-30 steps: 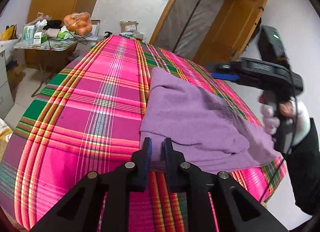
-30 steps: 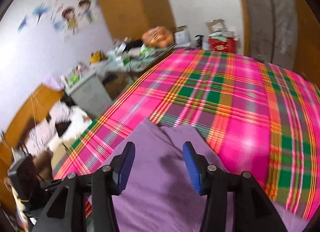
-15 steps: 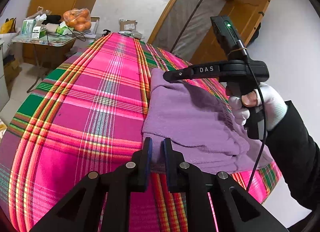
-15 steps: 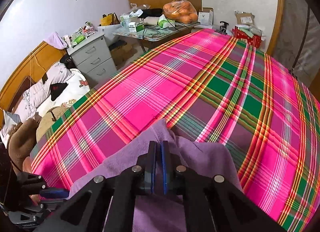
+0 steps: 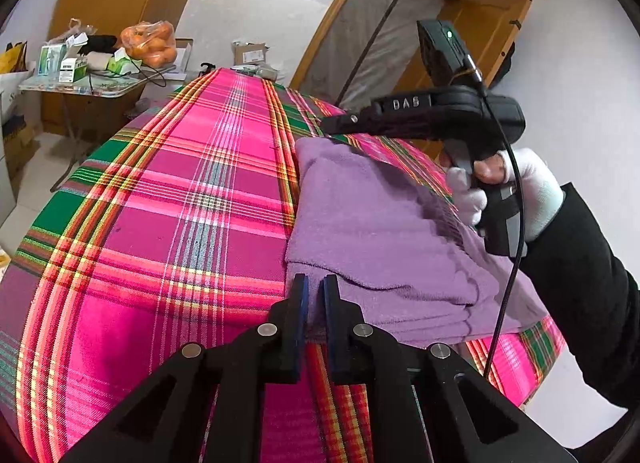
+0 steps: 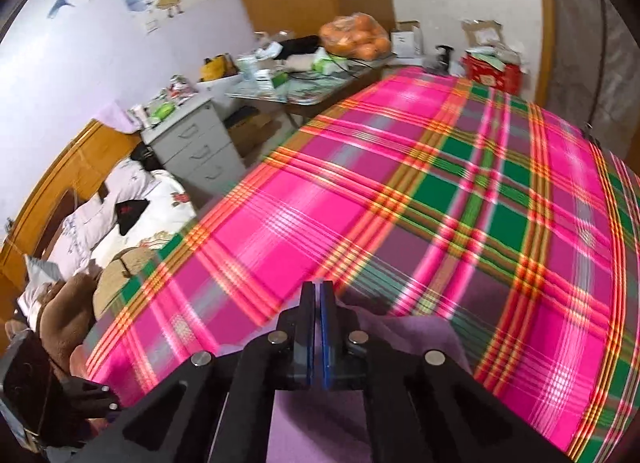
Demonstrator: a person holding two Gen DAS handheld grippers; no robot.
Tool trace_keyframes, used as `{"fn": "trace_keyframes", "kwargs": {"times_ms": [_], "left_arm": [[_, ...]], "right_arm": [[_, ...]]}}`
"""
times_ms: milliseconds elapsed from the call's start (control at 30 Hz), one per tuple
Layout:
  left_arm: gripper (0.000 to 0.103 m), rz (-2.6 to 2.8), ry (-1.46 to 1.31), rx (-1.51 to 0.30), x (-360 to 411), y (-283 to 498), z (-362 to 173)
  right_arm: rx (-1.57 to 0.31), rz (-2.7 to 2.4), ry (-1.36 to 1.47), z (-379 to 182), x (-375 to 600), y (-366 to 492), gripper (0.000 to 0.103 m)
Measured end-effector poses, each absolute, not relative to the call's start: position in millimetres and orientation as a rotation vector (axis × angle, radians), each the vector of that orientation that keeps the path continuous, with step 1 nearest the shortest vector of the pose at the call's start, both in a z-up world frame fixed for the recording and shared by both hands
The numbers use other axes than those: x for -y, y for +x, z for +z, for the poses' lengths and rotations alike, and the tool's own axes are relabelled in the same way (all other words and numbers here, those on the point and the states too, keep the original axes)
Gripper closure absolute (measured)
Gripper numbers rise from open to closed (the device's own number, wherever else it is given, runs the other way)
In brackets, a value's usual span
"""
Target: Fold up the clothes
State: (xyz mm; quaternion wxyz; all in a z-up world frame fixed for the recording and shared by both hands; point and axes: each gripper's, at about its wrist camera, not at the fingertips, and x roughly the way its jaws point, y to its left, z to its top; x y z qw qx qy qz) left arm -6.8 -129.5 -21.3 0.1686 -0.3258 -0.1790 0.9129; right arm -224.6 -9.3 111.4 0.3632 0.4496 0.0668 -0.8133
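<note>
A folded purple garment (image 5: 384, 231) lies on the pink plaid cloth (image 5: 192, 199) of the table. My left gripper (image 5: 312, 295) is shut on the garment's near left corner. My right gripper (image 6: 318, 303) has its jaws closed on the garment's far corner (image 6: 416, 327), held a little above the cloth. In the left wrist view the right gripper (image 5: 332, 127) reaches in from the right over the garment's far end, held by a white-gloved hand (image 5: 516, 183).
A side table (image 5: 88, 83) with boxes and a bag of oranges (image 5: 150, 43) stands beyond the far left. A grey drawer unit (image 6: 192, 143) and a bed (image 6: 100, 223) lie left of the table. A wooden door (image 5: 480, 47) is behind.
My right gripper swung over the garment's far end and shut on its far corner, then lifted it slightly. My left gripper stayed shut on the near corner.
</note>
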Motion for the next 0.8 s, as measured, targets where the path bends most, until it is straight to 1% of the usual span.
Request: {"fn": "trace_keyframes", "kwargs": {"times_ms": [33,67,100,133,167,200,300,500,800], "left_arm": [[0.096,2.597,-0.926,0.507,129.3,-6.8,-21.2],[0.096,2.598,-0.926,0.505,129.1,-7.1,-21.1],[0.096,2.598,-0.926,0.504,129.4,-7.2,-21.3],[0.096,2.598,-0.926,0.503,129.2,-6.9,-21.4],[0.096,2.597,-0.926,0.503,129.1,-6.8,-21.5],[0.096,2.597,-0.924,0.501,129.2,-6.6,-21.5],[0.096,2.596,-0.92,0.497,129.3,-6.2,-21.5],[0.096,2.599,-0.915,0.483,128.7,-4.3,-21.4],[0.099,2.602,-0.907,0.501,131.0,2.1,-21.9]], "right_arm": [[-0.197,-2.073,1.168,110.6,15.0,-225.2,0.074],[-0.238,-2.05,1.187,107.8,22.3,-226.4,0.066],[-0.284,-2.036,1.204,104.1,29.0,-227.3,0.062],[-0.336,-2.035,1.219,98.9,34.8,-228.0,0.063],[-0.388,-2.034,1.234,93.8,40.7,-228.7,0.07],[-0.419,-2.037,1.242,90.5,43.9,-229.4,0.091],[-0.412,-2.066,1.239,89.1,42.0,-232.0,0.094],[-0.279,-2.156,1.228,94.6,25.3,-247.5,0.098],[-0.215,-2.201,1.255,81.6,17.5,-261.3,0.099]]}}
